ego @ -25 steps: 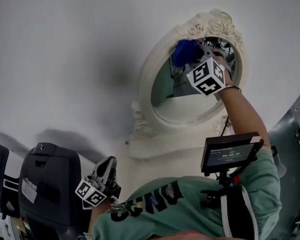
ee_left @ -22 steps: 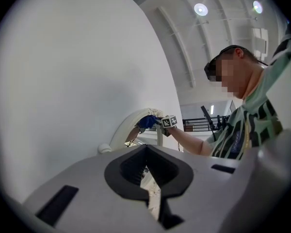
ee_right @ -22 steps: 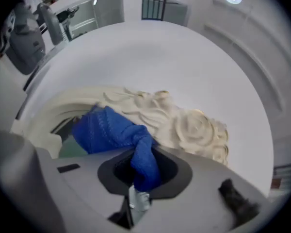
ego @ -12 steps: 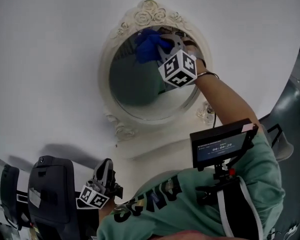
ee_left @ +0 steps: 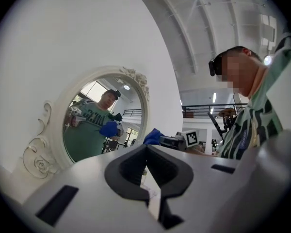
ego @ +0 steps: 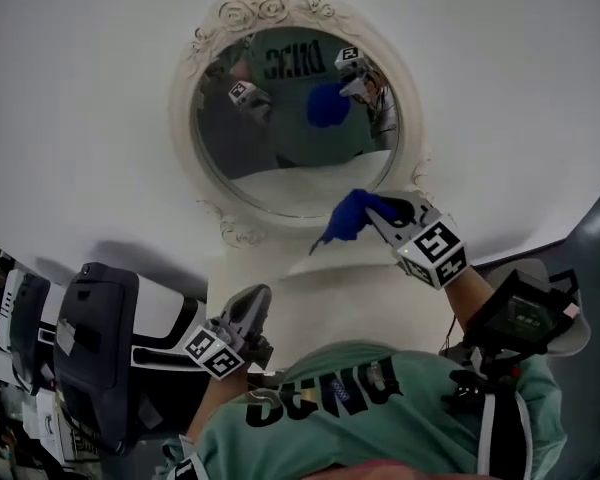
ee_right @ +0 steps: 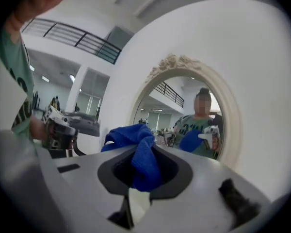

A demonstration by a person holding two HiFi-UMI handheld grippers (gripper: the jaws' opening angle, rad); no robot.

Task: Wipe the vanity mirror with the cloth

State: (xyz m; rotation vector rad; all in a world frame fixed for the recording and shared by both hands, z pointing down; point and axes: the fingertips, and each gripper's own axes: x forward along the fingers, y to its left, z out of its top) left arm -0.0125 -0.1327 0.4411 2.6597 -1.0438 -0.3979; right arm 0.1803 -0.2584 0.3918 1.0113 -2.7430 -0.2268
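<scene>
The right gripper (ego: 382, 212) has come off the glass and now hangs just below the vanity mirror (ego: 230, 158), near the lower edge of its ornate white frame (ego: 242, 230). Its jaws pinch the blue cloth (ego: 347, 218), which bunches out ahead of them. The left gripper (ego: 252, 308) sits low by the person's chest, well apart from the mirror, jaws pressed together with nothing between them.

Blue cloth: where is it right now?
In the head view, the blue cloth is pinched in the right gripper, on the person's right, just below the vanity mirror's lower-right rim and off the glass.
</scene>
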